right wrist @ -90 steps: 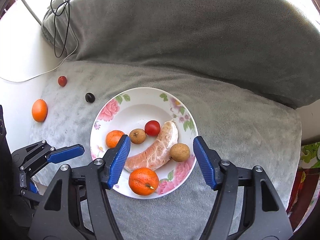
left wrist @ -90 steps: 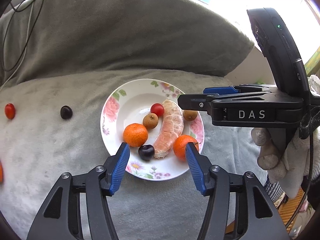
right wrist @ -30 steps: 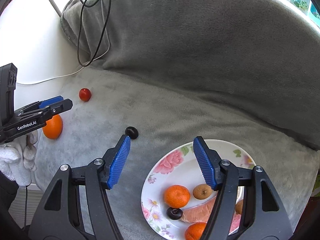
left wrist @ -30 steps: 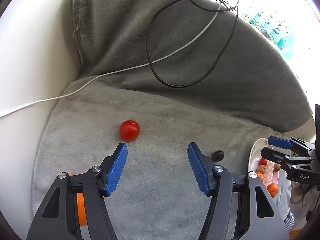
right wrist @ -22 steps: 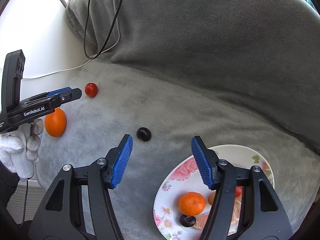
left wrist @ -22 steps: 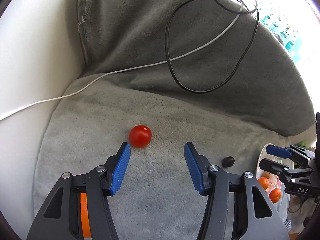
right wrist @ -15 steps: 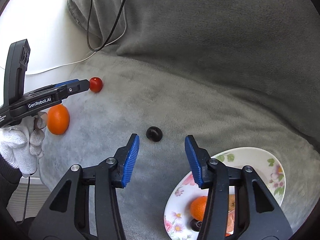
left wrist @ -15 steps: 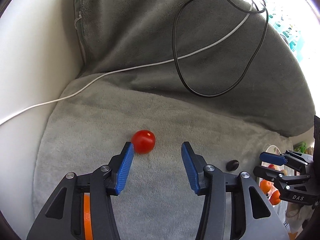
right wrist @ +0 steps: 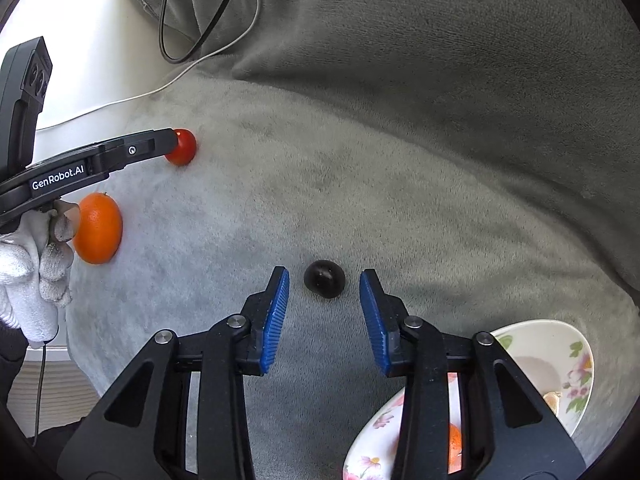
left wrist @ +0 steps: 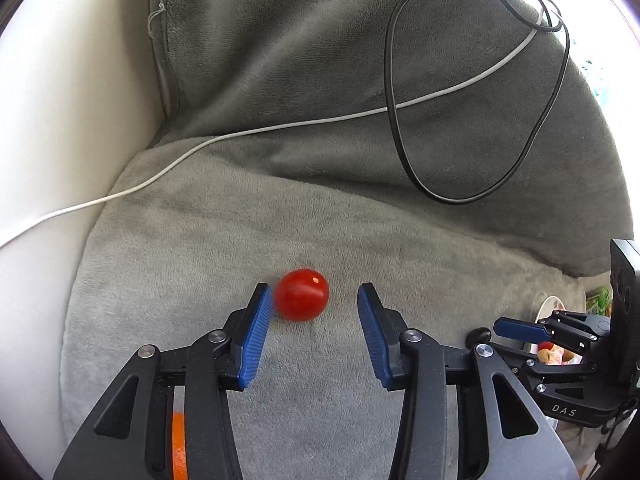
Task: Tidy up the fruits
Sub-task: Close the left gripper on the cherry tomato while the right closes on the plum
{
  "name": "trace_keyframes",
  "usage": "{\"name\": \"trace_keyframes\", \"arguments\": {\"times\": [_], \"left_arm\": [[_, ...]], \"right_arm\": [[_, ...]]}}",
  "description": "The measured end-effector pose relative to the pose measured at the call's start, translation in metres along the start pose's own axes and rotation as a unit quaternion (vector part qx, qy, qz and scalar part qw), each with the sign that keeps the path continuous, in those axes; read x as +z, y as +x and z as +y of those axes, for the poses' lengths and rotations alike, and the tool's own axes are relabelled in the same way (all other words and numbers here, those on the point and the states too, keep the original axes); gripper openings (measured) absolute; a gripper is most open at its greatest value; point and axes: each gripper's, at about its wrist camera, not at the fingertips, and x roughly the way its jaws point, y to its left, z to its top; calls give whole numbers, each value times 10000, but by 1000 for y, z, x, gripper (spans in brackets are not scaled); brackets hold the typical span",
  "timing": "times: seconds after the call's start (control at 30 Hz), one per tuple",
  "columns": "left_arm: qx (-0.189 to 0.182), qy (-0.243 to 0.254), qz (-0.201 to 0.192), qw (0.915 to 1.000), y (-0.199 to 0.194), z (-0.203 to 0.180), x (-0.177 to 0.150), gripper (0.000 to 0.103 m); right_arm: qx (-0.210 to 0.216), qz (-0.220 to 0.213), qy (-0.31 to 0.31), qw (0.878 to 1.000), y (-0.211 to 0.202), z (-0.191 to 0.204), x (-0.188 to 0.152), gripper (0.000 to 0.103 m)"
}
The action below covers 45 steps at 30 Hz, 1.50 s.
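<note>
A red cherry tomato (left wrist: 302, 294) lies on the grey blanket between the tips of my open left gripper (left wrist: 314, 300), close to the left pad. It also shows in the right wrist view (right wrist: 182, 147), partly behind the left gripper's finger. A small dark fruit (right wrist: 324, 278) lies between the tips of my open right gripper (right wrist: 324, 286), touching neither pad. An orange (right wrist: 98, 228) lies on the blanket at the left. The floral plate (right wrist: 568, 356) with fruit stands at the lower right, partly hidden by my right gripper.
A black cable (left wrist: 472, 128) and a white cable (left wrist: 240, 136) lie over the grey cushion behind. A white surface (left wrist: 60, 120) borders the blanket on the left. My right gripper (left wrist: 532, 330) shows at the right edge of the left wrist view.
Both grippers moved left, away from the plate. The left closed in around the tomato, the right around the dark fruit. Both jaws have narrowed slightly.
</note>
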Motion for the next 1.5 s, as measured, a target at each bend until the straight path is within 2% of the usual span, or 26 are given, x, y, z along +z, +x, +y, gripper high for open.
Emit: {"name": "trace_keyframes", "arguments": {"times": [0.43, 0.6, 0.67, 0.93, 1.2, 1.5], "left_arm": [[16, 41, 104, 9999, 14, -1, -1, 39], [32, 31, 147, 9999, 24, -6, -1, 35], [45, 11, 149, 9999, 26, -4, -2, 30], [53, 11, 67, 10000, 24, -2, -6, 30], [40, 22, -100, 9999, 5, -6, -17, 30], [-147, 206, -253, 9994, -18, -25, -29, 30]], "right_arm": [[-83, 168, -47, 9998, 19, 3, 4, 30], [-81, 193, -26, 9998, 24, 2, 8, 29], [-59, 192, -27, 9998, 25, 3, 9, 25], [-65, 157, -25, 9999, 22, 2, 8, 23], [-39, -24, -23, 10000, -1, 3, 3, 23], [-18, -311, 53, 9995, -38, -6, -14, 23]]}}
